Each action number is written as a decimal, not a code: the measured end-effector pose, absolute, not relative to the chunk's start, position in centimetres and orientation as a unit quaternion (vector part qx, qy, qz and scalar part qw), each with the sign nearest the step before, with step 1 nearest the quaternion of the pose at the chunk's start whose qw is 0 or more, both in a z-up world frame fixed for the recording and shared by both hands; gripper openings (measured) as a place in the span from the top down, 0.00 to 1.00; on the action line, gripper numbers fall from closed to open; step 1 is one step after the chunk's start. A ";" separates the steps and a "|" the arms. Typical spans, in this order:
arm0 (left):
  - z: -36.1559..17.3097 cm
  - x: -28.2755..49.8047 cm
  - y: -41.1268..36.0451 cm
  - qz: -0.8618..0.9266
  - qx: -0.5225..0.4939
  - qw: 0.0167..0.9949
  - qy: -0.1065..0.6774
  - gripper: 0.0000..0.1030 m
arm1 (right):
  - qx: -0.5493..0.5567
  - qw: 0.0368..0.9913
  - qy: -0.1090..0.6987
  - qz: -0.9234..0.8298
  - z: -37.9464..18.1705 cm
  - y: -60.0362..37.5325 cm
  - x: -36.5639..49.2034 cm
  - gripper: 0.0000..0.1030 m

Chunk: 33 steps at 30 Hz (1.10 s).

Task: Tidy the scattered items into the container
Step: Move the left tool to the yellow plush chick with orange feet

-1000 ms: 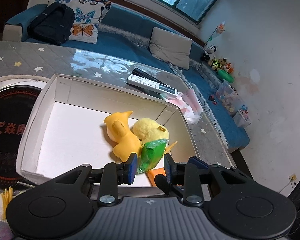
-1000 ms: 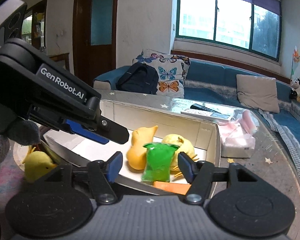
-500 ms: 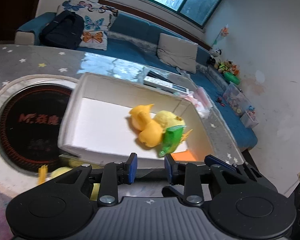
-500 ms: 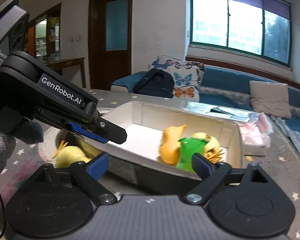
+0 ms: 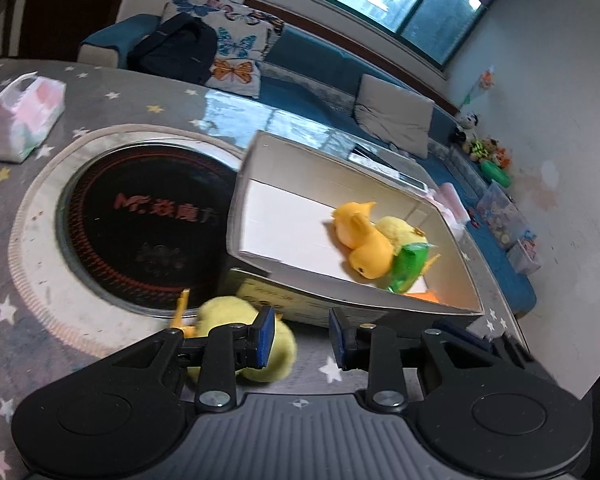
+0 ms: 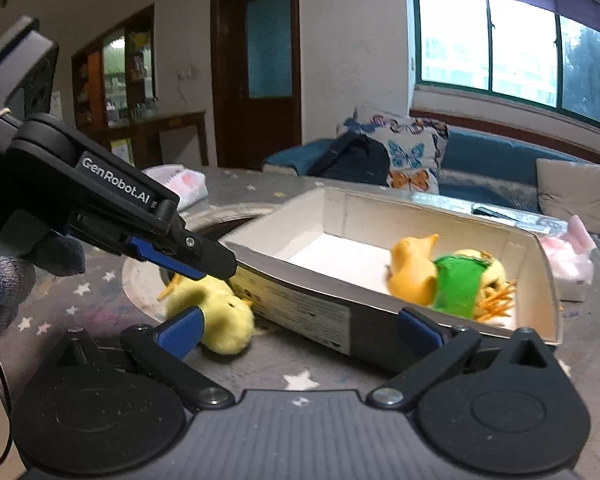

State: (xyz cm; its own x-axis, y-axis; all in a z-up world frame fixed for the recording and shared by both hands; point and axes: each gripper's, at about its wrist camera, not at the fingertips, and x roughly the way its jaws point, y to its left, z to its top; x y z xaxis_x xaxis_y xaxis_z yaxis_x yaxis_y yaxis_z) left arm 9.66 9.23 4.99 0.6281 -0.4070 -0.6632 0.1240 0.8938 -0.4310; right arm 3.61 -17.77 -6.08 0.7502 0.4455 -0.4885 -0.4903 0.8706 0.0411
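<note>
Grey star-patterned tabletop (image 6: 308,380) carries a white cardboard box (image 6: 300,308) already holding three soft toys; one yellow plush chick (image 6: 216,312) lies outside it. Left claw (image 5: 302,336) is released and empty, right claw (image 6: 300,328) is opening, empty.

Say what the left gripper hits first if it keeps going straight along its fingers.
Probably the starry tabletop beside the yellow plush chick, then the box's near wall. The left gripper is slightly open and empty; depth is unclear.

3 plush toys (image 6: 216,312), 1 green packet (image 6: 460,288), 1 box (image 6: 300,308).
</note>
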 end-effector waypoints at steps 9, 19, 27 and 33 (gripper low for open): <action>4.5 9.6 12.1 -0.122 -0.194 0.885 0.405 0.68 | -0.070 0.911 0.262 0.313 -7.5 -13.8 3.9 0.00; 3.6 9.9 13.8 -0.117 -0.216 0.880 0.406 0.68 | -0.099 0.887 0.295 0.342 -9.5 -10.3 5.0 0.00; 2.5 10.2 15.1 -0.117 -0.242 0.871 0.411 0.68 | -0.099 0.885 0.309 0.335 -10.6 -9.2 6.1 0.00; 1.6 10.4 15.4 -0.126 -0.263 0.861 0.418 0.69 | -0.096 0.884 0.315 0.332 -11.1 -8.6 7.0 0.00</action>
State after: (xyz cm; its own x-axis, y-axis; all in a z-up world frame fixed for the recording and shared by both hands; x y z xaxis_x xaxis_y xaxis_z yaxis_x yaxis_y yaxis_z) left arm 10.40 15.41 1.60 0.6193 -0.4369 -0.6523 -0.0021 0.8299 -0.5578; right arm 7.04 -8.59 -11.12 0.5808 0.5261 -0.6212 -0.6469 0.7615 0.0401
